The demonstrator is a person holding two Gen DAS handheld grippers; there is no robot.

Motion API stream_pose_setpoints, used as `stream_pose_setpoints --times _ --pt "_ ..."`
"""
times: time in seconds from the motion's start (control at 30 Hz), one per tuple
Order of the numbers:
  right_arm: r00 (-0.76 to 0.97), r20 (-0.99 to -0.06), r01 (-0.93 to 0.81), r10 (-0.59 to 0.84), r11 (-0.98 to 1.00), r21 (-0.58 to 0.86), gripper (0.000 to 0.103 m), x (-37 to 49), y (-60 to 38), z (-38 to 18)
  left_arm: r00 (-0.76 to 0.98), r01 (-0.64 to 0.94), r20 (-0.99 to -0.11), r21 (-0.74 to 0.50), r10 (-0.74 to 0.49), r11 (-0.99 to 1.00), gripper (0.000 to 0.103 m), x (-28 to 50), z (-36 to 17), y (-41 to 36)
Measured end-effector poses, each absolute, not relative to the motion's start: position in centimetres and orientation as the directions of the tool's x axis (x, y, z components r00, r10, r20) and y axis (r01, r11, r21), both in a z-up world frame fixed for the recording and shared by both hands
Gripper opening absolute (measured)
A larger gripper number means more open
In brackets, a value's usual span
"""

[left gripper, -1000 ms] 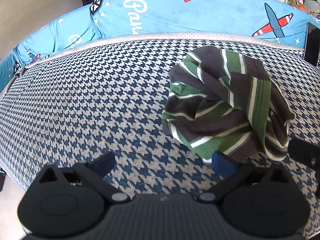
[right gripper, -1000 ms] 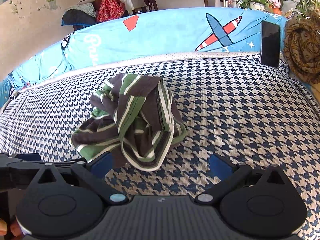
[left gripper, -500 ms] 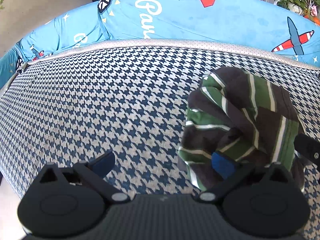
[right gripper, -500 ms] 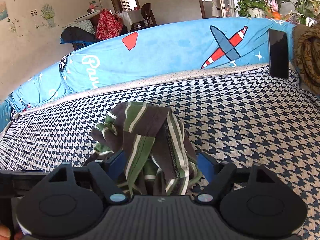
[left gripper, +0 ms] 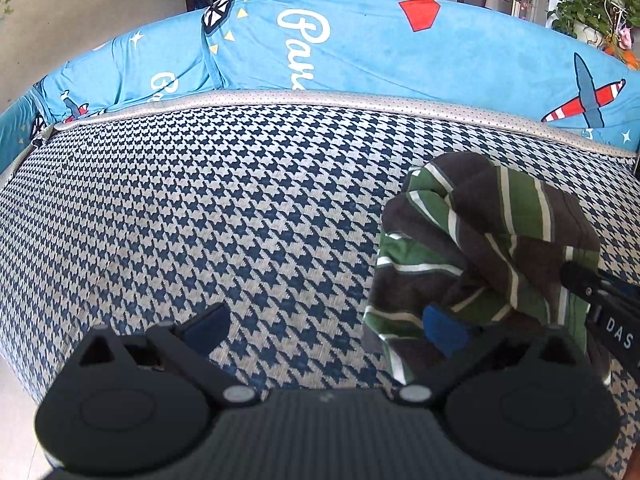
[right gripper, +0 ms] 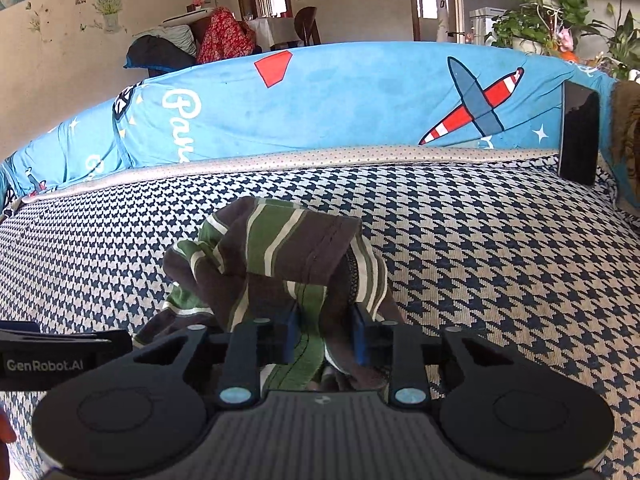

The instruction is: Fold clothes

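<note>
**Gripping a crumpled striped garment on a houndstooth sofa seat**

Spreading wide at the near left, the left tongs (left gripper: 324, 330) stand released over the houndstooth sofa seat (left gripper: 200, 220), with bare patterned fabric between their two blue pads. The left pad sits clear of everything; the right pad touches the near left edge of the striped garment (left gripper: 480, 240) but nothing is pinched.

That garment, banded in green, dark brown and thin white, lies bunched in a heap on the seat, right of centre in the left wrist view and centre-left in the right wrist view (right gripper: 280, 248). Its far side rises in a folded ridge, and a stitched seam shows on its right flank.

At the near edge of the heap, the right tongs (right gripper: 325, 334) are clenched on a fold of the garment, green and brown cloth squeezed between the blue pads and spilling toward the camera.

Behind the seat runs a blue backrest cover (right gripper: 340, 108) printed with a red-and-white aeroplane and white script. At the far right a dark phone (right gripper: 579, 132) leans upright against it.
</note>
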State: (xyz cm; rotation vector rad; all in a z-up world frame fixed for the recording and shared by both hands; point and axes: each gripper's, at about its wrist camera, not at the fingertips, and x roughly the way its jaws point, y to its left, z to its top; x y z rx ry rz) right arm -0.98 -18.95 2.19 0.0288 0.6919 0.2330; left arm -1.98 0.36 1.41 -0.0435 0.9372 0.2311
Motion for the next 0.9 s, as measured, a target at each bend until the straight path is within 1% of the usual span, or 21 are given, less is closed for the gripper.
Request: stream_pose_setpoints --times 0.07,0.2,0.37,0.47,0.53,0.63,0.73,0.8,0.9 --pt "0.757 -0.61 -0.205 0.234 0.972 0.118 0.015 -1.2 -19.3 2.6 0.57 -0.224 -0.801 0.062 0.182 0.973 0.103 -2.0 1.5 0.6" --pt "0.766 -0.577 -0.214 0.281 0.959 0.184 0.013 -1.7 -20.3 3.5 0.573 -0.239 -0.797 0.06 0.191 0.969 0.103 -2.0 1.8 1.0" --pt "0.799 -0.511 -0.222 0.316 0.946 0.237 0.013 -2.5 -21.9 5.3 0.572 -0.263 -0.796 0.053 0.2 0.963 0.103 -1.9 2.0 1.7" --pt "0.778 -0.488 -0.282 0.396 0.914 0.291 0.013 -3.2 -22.6 6.1 0.566 -0.281 -0.799 0.044 0.203 0.959 0.103 -1.8 2.0 2.3" --pt "0.748 -0.482 -0.351 0.457 0.888 0.297 0.013 -3.9 -22.3 6.4 0.57 -0.294 -0.795 0.039 0.208 0.955 0.103 -1.7 2.1 2.7" --pt "0.694 -0.492 -0.451 0.525 0.85 0.271 0.013 -5.3 -21.4 6.4 0.582 -0.313 -0.782 0.038 0.223 0.949 0.103 -1.8 2.4 3.1" --pt "0.634 -0.529 -0.534 0.564 0.814 0.229 0.012 -7.0 -19.9 5.6 0.588 -0.318 -0.779 0.023 0.216 0.948 0.103 -1.8 2.6 3.2" --pt "0.588 -0.554 -0.588 0.589 0.782 0.207 0.011 -8.4 -18.9 4.9 0.591 -0.319 -0.779 0.012 0.209 0.948 0.103 -1.8 2.7 3.2" --pt "0.508 -0.589 -0.67 0.628 0.718 0.188 0.006 -10.0 -17.4 3.9 0.596 -0.313 -0.779 -0.004 0.194 0.95 0.103 -1.9 2.6 2.8"
